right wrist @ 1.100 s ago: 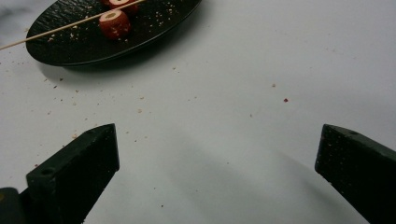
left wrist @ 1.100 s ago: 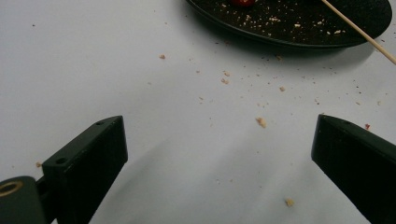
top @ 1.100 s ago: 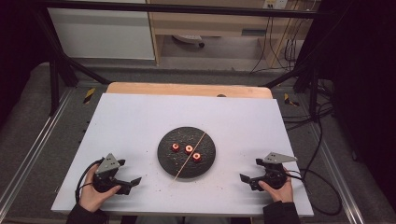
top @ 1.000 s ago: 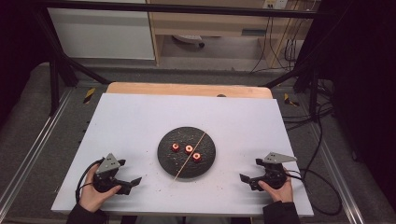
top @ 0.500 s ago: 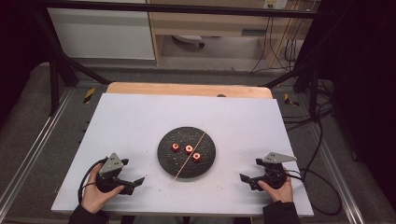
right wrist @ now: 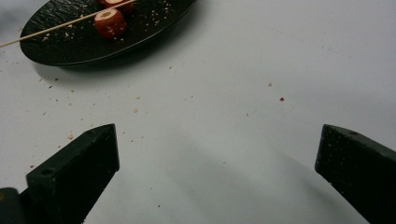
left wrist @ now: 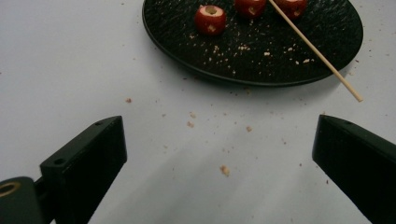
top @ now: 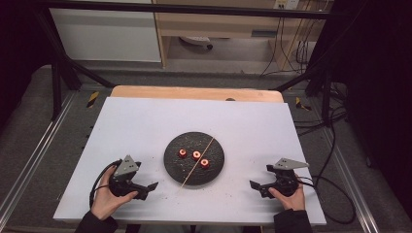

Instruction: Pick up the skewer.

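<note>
A white table (top: pixel 145 121) is carrying a black plate (top: pixel 176 170) at its middle, with fine crumbs (left wrist: pixel 225 170) lying scattered on the bare surface just in front of that plate and to both sides of it.

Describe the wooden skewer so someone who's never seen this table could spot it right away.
Start at the round black plate in the middle of the white table. The wooden skewer lies slantwise across it, beside three red fruit pieces. It is the one long, thin, pale stick there, and its near end juts past the plate's rim.
</note>
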`<action>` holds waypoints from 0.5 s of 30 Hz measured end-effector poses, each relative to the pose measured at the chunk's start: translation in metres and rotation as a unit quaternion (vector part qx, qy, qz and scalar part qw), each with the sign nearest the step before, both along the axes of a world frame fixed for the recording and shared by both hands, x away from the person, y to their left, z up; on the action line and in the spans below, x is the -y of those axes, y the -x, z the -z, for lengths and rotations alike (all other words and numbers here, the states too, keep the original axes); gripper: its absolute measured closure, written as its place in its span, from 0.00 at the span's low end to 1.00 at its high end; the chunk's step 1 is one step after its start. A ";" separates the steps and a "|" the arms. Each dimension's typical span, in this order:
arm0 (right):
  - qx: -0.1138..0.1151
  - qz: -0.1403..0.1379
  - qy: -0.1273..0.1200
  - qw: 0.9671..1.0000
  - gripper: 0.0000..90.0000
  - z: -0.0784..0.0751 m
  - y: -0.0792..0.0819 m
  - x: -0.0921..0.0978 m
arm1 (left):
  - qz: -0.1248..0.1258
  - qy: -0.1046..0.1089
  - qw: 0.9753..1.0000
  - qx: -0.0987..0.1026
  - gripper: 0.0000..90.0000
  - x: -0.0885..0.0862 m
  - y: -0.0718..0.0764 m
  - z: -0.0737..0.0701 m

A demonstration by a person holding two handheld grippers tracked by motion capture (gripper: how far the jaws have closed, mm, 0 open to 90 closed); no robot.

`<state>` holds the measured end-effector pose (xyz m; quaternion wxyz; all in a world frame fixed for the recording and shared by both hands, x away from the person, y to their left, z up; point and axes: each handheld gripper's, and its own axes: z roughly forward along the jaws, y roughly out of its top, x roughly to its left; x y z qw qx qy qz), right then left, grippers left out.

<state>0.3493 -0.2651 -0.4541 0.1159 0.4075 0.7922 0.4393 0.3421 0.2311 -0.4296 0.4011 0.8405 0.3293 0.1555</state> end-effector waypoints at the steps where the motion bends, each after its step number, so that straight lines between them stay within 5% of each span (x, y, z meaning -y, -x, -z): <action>1: 0.000 0.000 0.001 1.000 0.01 0.000 0.000 0.000 | 0.000 -0.001 1.000 -0.001 0.03 0.002 -0.001 -0.001; 15: -0.002 0.003 0.002 1.000 0.01 0.001 0.000 -0.001 | 0.008 -0.010 1.000 -0.007 0.04 0.032 -0.011 -0.017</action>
